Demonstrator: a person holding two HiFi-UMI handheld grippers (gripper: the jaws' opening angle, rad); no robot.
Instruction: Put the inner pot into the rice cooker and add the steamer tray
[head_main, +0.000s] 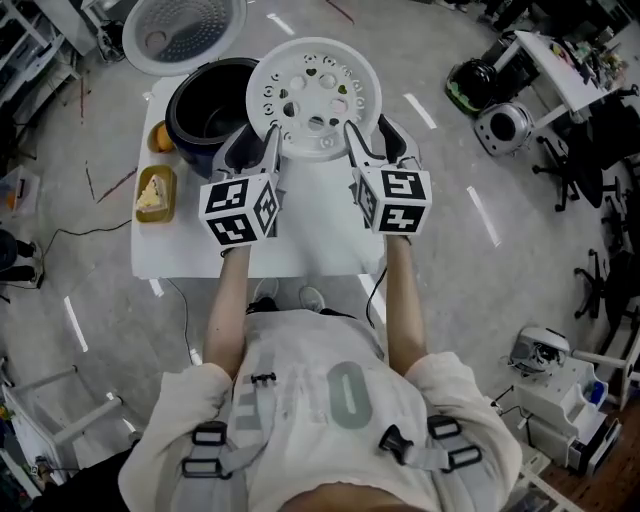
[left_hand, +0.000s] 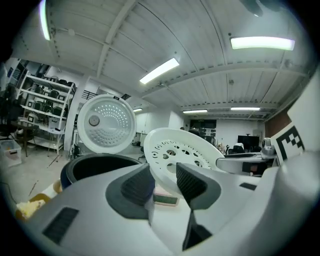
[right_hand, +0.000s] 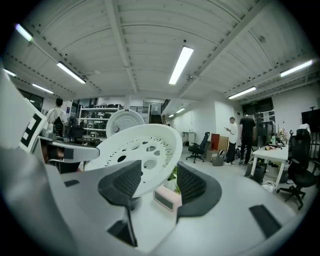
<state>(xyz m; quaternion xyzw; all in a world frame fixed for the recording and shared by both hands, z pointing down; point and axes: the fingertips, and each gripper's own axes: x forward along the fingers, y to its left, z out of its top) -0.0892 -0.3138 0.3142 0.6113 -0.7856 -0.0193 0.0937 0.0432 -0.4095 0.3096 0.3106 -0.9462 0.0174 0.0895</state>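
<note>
I grip the steamer tray (head_main: 313, 95) with my left gripper (head_main: 262, 148) and right gripper (head_main: 368, 140). Their jaws are clenched on opposite rims to balance it beside the rice cooker (head_main: 205, 110).

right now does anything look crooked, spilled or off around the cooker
Nothing spilled or broken. The steamer tray looks odd: it hangs tilted in the air, pinched at its near rim by the left gripper and right gripper, mostly beside the open rice cooker rather than over it.

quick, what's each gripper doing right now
left gripper: shut on the rim of the round white perforated plastic steamer tray
right gripper: shut on the same tray's opposite rim
</note>
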